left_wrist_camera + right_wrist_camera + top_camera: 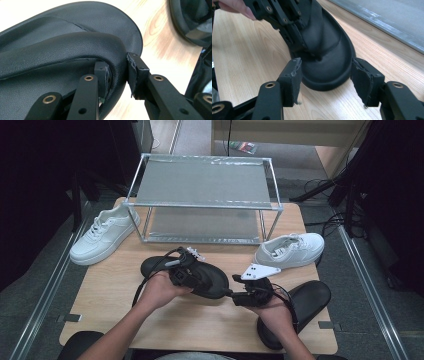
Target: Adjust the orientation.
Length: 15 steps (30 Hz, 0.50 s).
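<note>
A black slide sandal [212, 281] lies at the middle of the wooden table [107, 297]. My left gripper [199, 274] comes at it from the left and is shut on its strap [75, 47]. One pad sits under the strap and the other presses on its outer side, as the left gripper view [117, 70] shows close up. My right gripper [233, 293] faces the sandal's rounded right end [327, 75] from the right. Its jaws [325, 72] stand open on either side of that end, with the right pad clearly apart from the sole.
A second black slide [301, 304] lies at the front right, under my right wrist. One white sneaker [102, 232] sits at the left edge and another [290, 250] at the right. A two-level metal rack [202, 182] stands at the back.
</note>
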Tool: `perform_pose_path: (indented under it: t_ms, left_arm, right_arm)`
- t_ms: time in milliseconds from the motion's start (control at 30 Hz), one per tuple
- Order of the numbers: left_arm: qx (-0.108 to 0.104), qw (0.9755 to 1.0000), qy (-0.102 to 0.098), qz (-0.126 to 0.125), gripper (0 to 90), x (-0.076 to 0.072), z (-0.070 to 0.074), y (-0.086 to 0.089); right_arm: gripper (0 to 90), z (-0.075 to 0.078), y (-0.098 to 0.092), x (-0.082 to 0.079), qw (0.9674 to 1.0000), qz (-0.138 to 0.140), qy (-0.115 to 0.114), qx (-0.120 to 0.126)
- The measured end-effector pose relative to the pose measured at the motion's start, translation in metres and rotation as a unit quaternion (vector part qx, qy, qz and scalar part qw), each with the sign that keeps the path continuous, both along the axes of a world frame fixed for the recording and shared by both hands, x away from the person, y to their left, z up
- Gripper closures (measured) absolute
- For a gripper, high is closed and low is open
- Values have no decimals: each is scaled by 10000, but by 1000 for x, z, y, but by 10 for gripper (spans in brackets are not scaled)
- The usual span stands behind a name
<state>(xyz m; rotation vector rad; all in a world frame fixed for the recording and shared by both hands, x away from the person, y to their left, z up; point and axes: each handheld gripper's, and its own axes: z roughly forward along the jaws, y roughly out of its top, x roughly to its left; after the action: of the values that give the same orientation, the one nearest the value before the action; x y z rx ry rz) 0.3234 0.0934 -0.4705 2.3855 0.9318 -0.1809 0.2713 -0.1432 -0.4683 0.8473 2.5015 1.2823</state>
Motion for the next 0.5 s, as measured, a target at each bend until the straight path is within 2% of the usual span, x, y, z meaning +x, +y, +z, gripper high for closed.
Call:
perform_pose_path:
  t_ms: [67,200,367,400,433,467,500]
  left_arm:
    - [-11,10000,22,2,723,2,-6,-5]
    - [-6,9998,214,-41,719,7,-20,-9]
    - [-79,9999,98,-65,713,7,-24,-11]
    - [-63,9998,89,-137,707,7,-23,-10]
    - [-18,9998,24,-201,694,7,-23,-10]
    - [20,9997,-68,-252,625,5,-22,-10]
    - [32,9993,-170,-330,625,4,-19,-9]
  right_arm:
    - [435,0,-1,-1,10000,-23,0,4]
    - [435,-1,-4,-1,10000,-68,4,-2]
    - [435,-2,-6,-1,9999,-126,46,-35]
    - [435,-3,-6,-1,9999,-127,48,-30]
    - [435,-3,-6,-2,9999,-126,42,-47]
    - [435,-4,-7,-2,9999,-117,34,-80]
    - [435,-4,-7,-2,9999,-117,34,-80]
